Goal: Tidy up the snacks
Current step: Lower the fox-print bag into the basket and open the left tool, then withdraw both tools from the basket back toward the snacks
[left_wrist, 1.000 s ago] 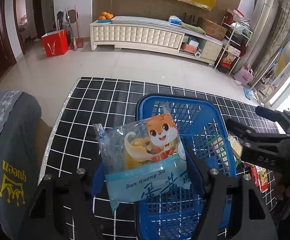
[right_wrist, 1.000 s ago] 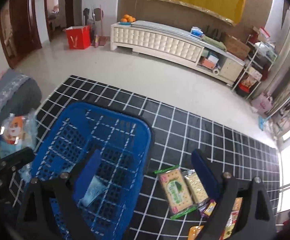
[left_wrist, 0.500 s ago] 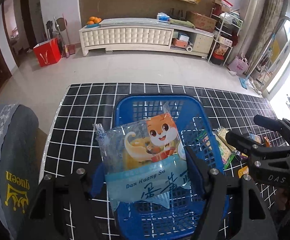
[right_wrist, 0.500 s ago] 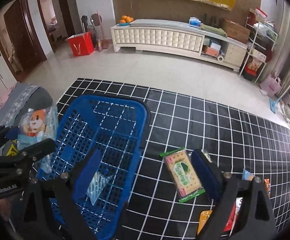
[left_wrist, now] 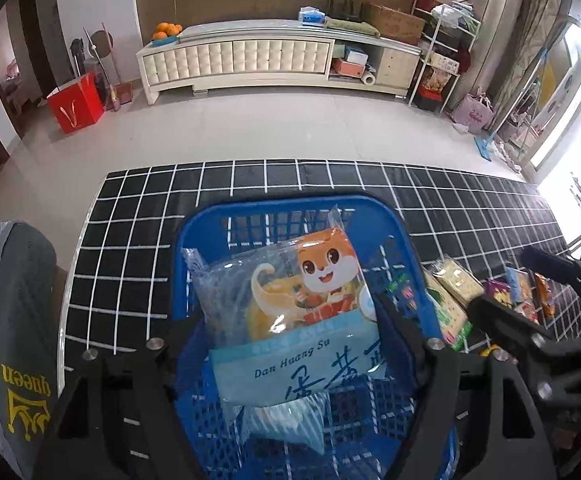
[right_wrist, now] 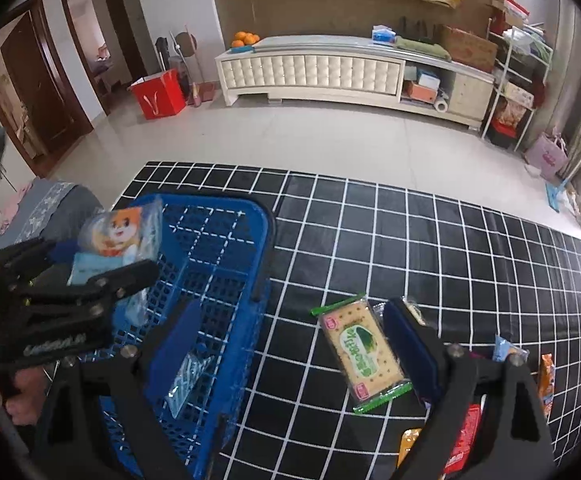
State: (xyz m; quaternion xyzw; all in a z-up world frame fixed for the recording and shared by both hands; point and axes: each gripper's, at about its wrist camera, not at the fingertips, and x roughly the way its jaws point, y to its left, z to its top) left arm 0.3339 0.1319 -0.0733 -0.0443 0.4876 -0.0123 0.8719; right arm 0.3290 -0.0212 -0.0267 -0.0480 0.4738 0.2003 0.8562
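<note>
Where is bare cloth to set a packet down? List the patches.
Free: checked cloth beyond the far rim of the blue basket, and the wide stretch right of it, past the green cracker packet. Crowded: the near right corner, strewn with snack packets.

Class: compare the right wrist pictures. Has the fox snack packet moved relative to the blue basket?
Yes. The fox snack packet has moved rightward, from beside the blue basket to over its near-left rim, between the left hand-held gripper fingers, whose jaws have just been opening.
</note>
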